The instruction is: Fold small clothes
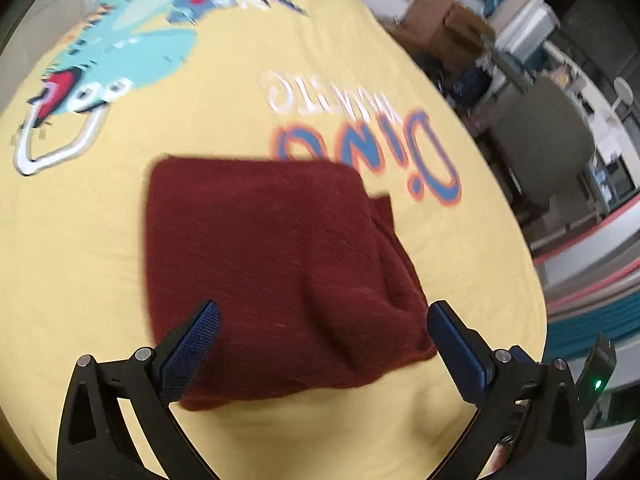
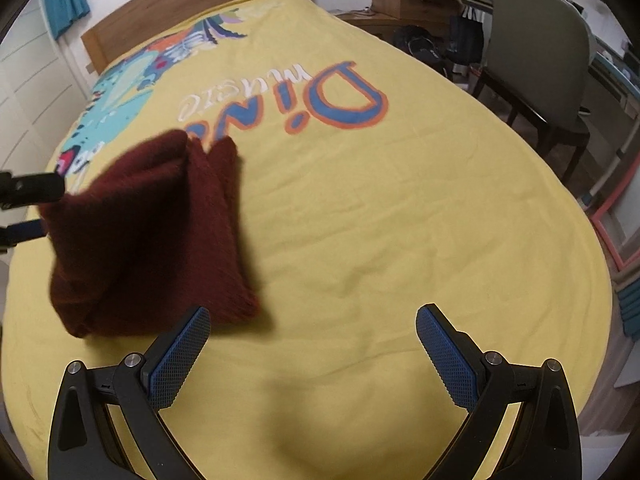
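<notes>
1. Fingers of the left gripper (image 1: 322, 322) stand wide apart over the folded maroon garment (image 1: 272, 264), seemingly not gripping it.
2. Right gripper (image 2: 312, 326) is spread too, empty, just beside the garment.
3. Garment lies on the yellow bedspread (image 2: 400, 220).

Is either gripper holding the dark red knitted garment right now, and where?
Neither: left gripper and right gripper are open; the garment lies folded on the bedspread.

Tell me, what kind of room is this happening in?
Most likely a bedroom, perhaps a child's. A yellow dinosaur-print bedspread covers a bed with a wooden headboard, and a grey chair stands at a cluttered desk beside it.
</notes>
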The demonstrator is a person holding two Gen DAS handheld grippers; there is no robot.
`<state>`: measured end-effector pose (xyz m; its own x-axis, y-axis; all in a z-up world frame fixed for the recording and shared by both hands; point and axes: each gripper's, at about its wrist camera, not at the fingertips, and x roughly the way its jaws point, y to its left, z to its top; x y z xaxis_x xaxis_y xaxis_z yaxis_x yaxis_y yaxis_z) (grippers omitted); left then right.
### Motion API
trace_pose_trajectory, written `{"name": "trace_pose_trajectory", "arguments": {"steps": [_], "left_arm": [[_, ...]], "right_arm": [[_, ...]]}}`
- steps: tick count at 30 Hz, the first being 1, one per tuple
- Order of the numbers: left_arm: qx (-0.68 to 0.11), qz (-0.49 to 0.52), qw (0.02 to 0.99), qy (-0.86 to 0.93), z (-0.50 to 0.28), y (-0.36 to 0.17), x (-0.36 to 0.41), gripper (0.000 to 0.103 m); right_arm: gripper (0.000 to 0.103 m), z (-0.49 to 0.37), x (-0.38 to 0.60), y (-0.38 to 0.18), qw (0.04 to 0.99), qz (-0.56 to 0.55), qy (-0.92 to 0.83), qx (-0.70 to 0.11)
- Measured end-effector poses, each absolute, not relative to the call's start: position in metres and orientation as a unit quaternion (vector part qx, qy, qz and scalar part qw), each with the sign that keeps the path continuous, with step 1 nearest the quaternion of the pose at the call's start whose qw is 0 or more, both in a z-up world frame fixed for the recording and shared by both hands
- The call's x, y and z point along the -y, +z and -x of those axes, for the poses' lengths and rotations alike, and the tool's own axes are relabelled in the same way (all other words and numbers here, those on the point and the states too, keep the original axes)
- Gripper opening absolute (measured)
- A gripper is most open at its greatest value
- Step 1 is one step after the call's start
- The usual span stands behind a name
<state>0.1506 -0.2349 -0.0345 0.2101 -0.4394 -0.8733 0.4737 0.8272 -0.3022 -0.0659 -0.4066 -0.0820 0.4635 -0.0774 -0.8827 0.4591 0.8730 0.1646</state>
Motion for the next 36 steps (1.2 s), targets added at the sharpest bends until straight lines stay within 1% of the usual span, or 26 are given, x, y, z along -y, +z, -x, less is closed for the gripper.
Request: {"name": "trace_pose_trajectory", "arguments": {"steps": [3,5,6,7,8,9,10,17,21,27,28,29,30,32,36], "left_arm": [[-0.530,-0.026,0.803,-0.271,-0.155,-0.023,0.204,0.102],[-0.521,-0.036,0.814,-0.255,-0.157,-0.022,0.182,0.102],[-0.519,-0.039,0.818,-0.246,-0.157,-0.024,0.171,0.102],[-0.518,-0.041,0.821,-0.238,-0.156,-0.025,0.160,0.102],[-0.518,-0.041,0.822,-0.233,-0.155,-0.028,0.150,0.102],[-0.517,-0.039,0.824,-0.229,-0.153,-0.030,0.138,0.102],[-0.516,-0.035,0.825,-0.227,-0.152,-0.033,0.132,0.102],[-0.519,0.006,0.827,-0.216,-0.145,-0.041,0.084,0.102],[-0.531,0.022,0.818,-0.219,-0.143,-0.045,0.072,0.102],[-0.541,0.015,0.812,-0.219,-0.139,-0.060,0.069,0.102],[-0.542,0.015,0.811,-0.220,-0.137,-0.062,0.069,0.102],[-0.542,0.014,0.811,-0.219,-0.137,-0.062,0.069,0.102],[-0.543,0.011,0.811,-0.220,-0.136,-0.064,0.070,0.102],[-0.544,0.009,0.809,-0.221,-0.135,-0.064,0.072,0.102],[-0.541,-0.002,0.810,-0.224,-0.132,-0.062,0.077,0.102]], "right_arm": [[0.103,0.044,0.403,-0.059,0.835,-0.210,-0.129,-0.491],[0.103,0.022,0.396,-0.042,0.844,-0.186,-0.114,-0.490],[0.102,0.003,0.391,-0.036,0.840,-0.168,-0.107,-0.505],[0.098,-0.009,0.389,-0.034,0.837,-0.165,-0.098,-0.513],[0.092,-0.023,0.385,-0.033,0.833,-0.168,-0.079,-0.522],[0.089,-0.036,0.383,-0.031,0.829,-0.173,-0.064,-0.529],[0.083,-0.052,0.378,-0.030,0.823,-0.174,-0.052,-0.538],[0.082,-0.118,0.339,-0.044,0.778,-0.169,-0.002,-0.605],[0.082,-0.127,0.324,-0.067,0.754,-0.170,0.006,-0.635],[0.081,-0.121,0.316,-0.095,0.735,-0.170,0.014,-0.657],[0.070,-0.119,0.316,-0.098,0.734,-0.171,0.015,-0.657],[0.051,-0.117,0.317,-0.101,0.734,-0.174,0.015,-0.657],[0.047,-0.116,0.318,-0.103,0.733,-0.178,0.017,-0.656],[0.036,-0.112,0.322,-0.104,0.737,-0.186,0.025,-0.650],[0.029,-0.094,0.345,-0.090,0.762,-0.228,0.019,-0.606]]}}
